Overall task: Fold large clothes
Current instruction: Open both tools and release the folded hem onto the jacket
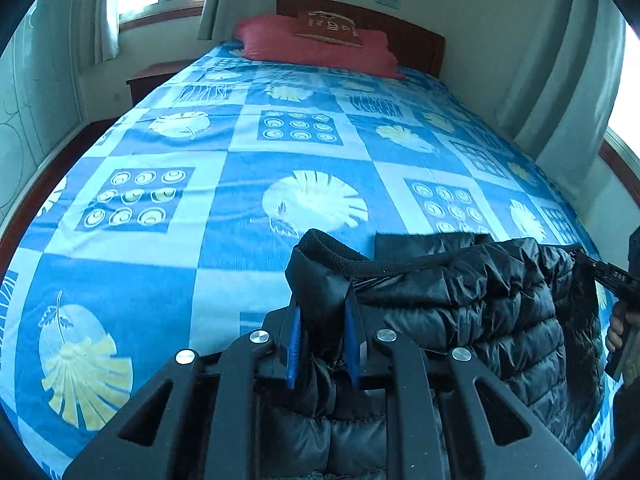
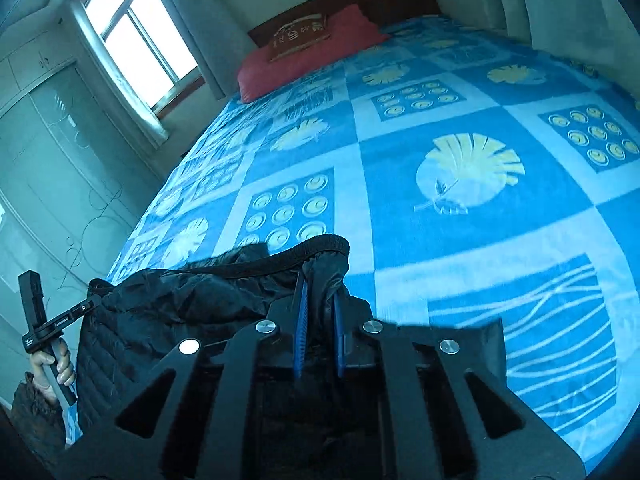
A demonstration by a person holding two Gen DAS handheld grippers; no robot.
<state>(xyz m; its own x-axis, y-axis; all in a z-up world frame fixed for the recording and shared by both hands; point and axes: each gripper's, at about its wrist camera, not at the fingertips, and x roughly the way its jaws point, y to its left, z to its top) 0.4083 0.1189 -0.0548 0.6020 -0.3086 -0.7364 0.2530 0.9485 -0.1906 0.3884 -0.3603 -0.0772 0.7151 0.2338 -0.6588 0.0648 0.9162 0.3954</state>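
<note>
Low in the centre of your left wrist view, your left gripper [image 1: 322, 344] has its blue-padded fingers clamped on a corner of the black quilted puffer jacket [image 1: 480, 312], right below its ribbed knit trim. That view also catches your right gripper [image 1: 612, 280] at the right edge of the frame, pinching the jacket's far end, with your right hand [image 1: 618, 328] under it. Your right wrist view gives the mirror of this: the right gripper [image 2: 322, 332], bottom centre, is closed on the other corner of the jacket [image 2: 180, 304], and the left gripper [image 2: 86, 306] shows at the lower left, biting the fabric, with your left hand [image 2: 52, 364] wrapped round its handle.

Between the two grippers the jacket hangs stretched over the near end of the bed, its trimmed edge running across as the top line. Its shell is glossy and puffy, stitched in horizontal bands; the trim is matte and ribbed.

Only the right wrist view shows the pale wardrobe with etched swirl doors [image 2: 60, 160] at the left. Both views show the blue checked bedspread with yellow leaf and circle prints [image 1: 280, 160], soft and woven-looking, and the red pillow [image 1: 316, 50] against the dark wooden headboard [image 1: 416, 42].
</note>
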